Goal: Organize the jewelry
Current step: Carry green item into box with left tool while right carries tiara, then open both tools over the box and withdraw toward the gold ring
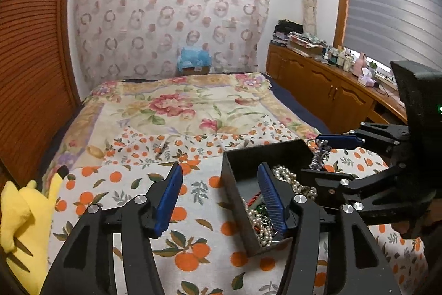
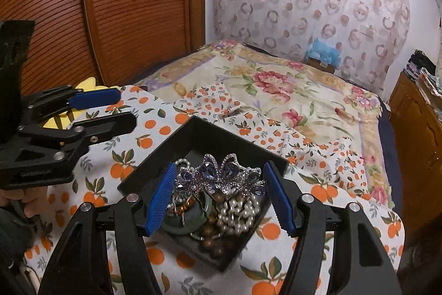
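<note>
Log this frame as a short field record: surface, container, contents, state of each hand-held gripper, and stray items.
surface: orange-print white bedsheet over a floral bedspread
container: open black rectangular box
contents: white pearl strands, brown bead string, other tangled pieces
left hand-held gripper: open, holding nothing, one finger over the box
right hand-held gripper: closed on a purple-gem silver hair clip above the box
stray items: yellow plush toy at bed edge
</note>
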Motion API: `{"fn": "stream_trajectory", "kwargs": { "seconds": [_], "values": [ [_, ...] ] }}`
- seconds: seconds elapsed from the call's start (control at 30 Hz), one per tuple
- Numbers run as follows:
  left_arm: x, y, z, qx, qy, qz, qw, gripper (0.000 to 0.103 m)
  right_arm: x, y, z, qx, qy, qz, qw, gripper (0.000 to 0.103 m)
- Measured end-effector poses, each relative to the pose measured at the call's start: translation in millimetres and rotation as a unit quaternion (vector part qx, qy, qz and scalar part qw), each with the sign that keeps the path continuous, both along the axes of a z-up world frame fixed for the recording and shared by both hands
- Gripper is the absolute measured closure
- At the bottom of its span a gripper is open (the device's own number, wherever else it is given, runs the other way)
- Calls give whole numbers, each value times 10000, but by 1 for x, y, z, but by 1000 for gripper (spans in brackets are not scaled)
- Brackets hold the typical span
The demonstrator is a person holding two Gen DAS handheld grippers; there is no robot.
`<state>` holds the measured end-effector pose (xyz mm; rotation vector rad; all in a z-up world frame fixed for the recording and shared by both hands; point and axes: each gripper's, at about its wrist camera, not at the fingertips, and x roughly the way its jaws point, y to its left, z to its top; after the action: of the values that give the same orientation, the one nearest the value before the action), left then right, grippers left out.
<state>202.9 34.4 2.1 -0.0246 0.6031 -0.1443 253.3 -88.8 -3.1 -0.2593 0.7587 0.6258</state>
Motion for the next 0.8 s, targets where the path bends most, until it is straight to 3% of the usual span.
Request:
{"fn": "stream_trajectory", "kwargs": {
  "seconds": [0.47,0.8],
  "values": [
    [-2,4,1,-4,-22,1,10000,47,-5,-17,7,392,8,-174,9991,33],
    [-23,-28,20,122,-223,-386,9989,47,-79,-69,10,372,-261,-499,9977,35]
  ]
}}
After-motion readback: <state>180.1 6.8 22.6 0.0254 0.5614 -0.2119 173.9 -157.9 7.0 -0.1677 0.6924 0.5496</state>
